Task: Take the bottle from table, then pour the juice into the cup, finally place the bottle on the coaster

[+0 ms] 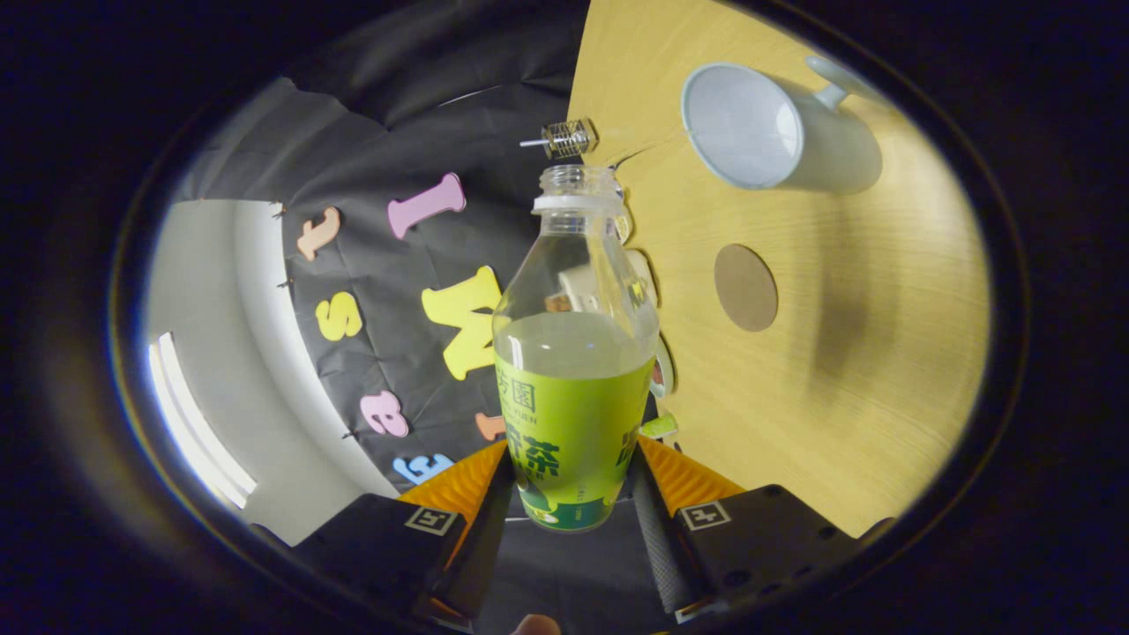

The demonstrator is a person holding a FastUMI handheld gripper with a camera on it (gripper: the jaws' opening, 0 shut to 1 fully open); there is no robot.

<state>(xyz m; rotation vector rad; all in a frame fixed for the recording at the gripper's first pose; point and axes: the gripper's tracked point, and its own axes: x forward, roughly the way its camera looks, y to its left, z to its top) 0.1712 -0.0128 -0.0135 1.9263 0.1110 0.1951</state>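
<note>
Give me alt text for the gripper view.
The gripper fingers clamp an uncapped clear plastic bottle with green label, about half full of pale juice. Beyond lie a white mug and round brown coaster on the wooden table.

Clear glossy plastic bottle, matt wood-grain table, smooth white cup

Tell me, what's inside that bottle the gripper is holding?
The bottle, clamped between the gripper fingers, holds pale yellowish juice up to just above its green label. Above that it is empty, and the cap is off. The label hides the liquid lower down.
</note>
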